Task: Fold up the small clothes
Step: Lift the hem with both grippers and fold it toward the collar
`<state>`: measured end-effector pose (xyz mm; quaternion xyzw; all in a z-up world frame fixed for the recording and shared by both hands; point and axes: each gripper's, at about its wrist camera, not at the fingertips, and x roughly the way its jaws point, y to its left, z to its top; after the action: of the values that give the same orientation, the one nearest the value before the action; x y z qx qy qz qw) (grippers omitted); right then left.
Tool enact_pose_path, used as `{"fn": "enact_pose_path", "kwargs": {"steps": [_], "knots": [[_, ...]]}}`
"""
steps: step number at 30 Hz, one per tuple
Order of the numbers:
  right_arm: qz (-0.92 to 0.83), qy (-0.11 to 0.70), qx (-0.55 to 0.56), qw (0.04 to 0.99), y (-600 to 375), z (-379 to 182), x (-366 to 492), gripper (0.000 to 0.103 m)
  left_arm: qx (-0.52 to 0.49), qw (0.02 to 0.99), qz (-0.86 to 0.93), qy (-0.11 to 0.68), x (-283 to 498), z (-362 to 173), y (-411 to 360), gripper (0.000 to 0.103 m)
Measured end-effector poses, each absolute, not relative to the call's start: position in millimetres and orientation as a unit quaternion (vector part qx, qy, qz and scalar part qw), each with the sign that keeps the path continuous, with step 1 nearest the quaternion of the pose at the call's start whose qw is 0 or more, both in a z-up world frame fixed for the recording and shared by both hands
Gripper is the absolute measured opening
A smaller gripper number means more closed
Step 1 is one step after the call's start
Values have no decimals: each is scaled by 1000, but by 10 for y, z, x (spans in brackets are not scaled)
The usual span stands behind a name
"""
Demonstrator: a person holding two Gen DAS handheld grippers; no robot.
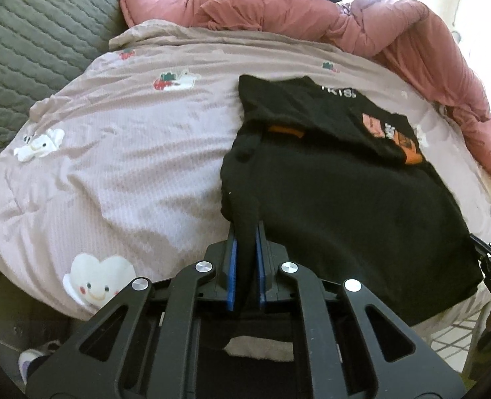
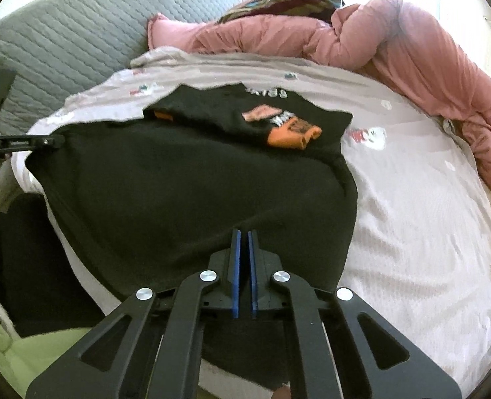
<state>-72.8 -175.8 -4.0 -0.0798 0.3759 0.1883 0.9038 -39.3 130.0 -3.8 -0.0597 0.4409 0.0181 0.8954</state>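
A small black shirt (image 1: pixel 345 193) with an orange and white print lies on the pale lilac bedsheet (image 1: pixel 129 153), its far part folded over. My left gripper (image 1: pixel 245 229) is shut on the shirt's near left corner, a strip of black cloth running between its blue pads. In the right wrist view the same black shirt (image 2: pixel 185 183) fills the middle, and my right gripper (image 2: pixel 244 232) is shut on its near hem. The left gripper (image 2: pixel 54 140) also shows at the shirt's left corner there. The hem is raised off the sheet.
A bunched pink duvet (image 1: pixel 411 43) runs along the far and right side of the bed. A grey quilted headboard (image 1: pixel 46 33) stands at the far left. The sheet (image 2: pixel 411 216) has cartoon prints. Green fabric (image 2: pixel 29 349) shows at the lower left of the right wrist view.
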Motion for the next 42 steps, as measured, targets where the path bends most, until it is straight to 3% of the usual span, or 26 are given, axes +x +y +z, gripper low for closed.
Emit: {"fn": "enact_pose_path", "kwargs": {"steps": [20, 34, 42], "knots": [[158, 332, 8, 930, -2180, 428, 269, 4, -137, 906, 1, 401, 657, 316, 1422, 3], [129, 388, 38, 912, -2228, 224, 1529, 4, -175, 891, 19, 420, 1629, 44, 1510, 3], [103, 362, 30, 926, -2321, 345, 1599, 30, -188, 878, 15, 440, 1870, -286, 1605, 4]]}}
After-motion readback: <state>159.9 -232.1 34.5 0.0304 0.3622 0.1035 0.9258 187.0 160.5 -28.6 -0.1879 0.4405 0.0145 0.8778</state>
